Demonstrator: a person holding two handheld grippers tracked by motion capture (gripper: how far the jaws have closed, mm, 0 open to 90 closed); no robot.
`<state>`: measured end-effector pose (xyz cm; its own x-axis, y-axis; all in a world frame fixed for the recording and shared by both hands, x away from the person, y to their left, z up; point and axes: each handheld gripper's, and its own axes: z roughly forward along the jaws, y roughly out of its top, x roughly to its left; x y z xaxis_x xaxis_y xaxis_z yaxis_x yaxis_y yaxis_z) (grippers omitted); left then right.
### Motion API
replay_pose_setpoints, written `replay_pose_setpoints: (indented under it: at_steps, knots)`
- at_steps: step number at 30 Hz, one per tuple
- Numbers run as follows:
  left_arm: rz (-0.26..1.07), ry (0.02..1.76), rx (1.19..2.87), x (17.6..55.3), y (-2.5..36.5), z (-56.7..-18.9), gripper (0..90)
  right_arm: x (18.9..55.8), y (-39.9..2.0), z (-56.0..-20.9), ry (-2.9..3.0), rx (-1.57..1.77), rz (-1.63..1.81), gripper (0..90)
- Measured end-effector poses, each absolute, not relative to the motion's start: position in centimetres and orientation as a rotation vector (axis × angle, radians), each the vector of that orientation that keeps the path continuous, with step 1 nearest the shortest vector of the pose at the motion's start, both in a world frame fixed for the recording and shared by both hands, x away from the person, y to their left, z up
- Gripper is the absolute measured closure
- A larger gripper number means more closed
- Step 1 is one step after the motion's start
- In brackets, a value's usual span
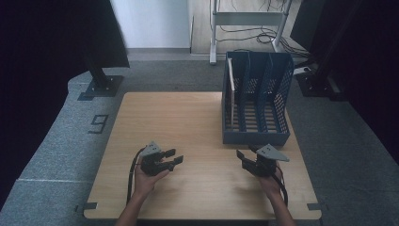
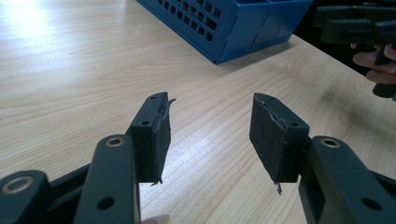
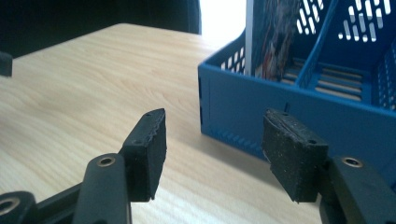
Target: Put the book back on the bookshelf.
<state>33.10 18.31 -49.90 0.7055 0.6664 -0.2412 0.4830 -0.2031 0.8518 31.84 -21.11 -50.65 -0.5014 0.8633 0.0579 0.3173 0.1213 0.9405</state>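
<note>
We find both tools idle above the wooden table [image 1: 188, 122]. The left gripper [image 1: 173, 158] hovers at the near left, jaws parted and grasping nothing; bare tabletop shows between its pads [image 2: 152, 135]. The right gripper [image 1: 244, 159] sits near right, likewise released and empty, its jaws angled toward the near wall of the blue file rack [image 1: 256, 101], which stands at the far right of the table. A book [image 3: 268, 39] stands upright in the rack's leftmost slot. We judge the right tool is positioned to approach that rack.
</note>
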Motion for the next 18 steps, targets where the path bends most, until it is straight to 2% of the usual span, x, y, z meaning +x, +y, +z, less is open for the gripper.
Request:
replay_pose_setpoints:
  at_steps: [7,18]
  knots:
    - [0.222,0.899,1.857,33.1,18.4,-49.8,47.7,31.5,-21.6,-52.4,1.94,1.167,1.328,39.5]
    - [0.223,0.9,1.862,33.2,18.3,-50.0,47.6,31.5,-21.6,-52.8,1.964,1.167,1.315,39.2]
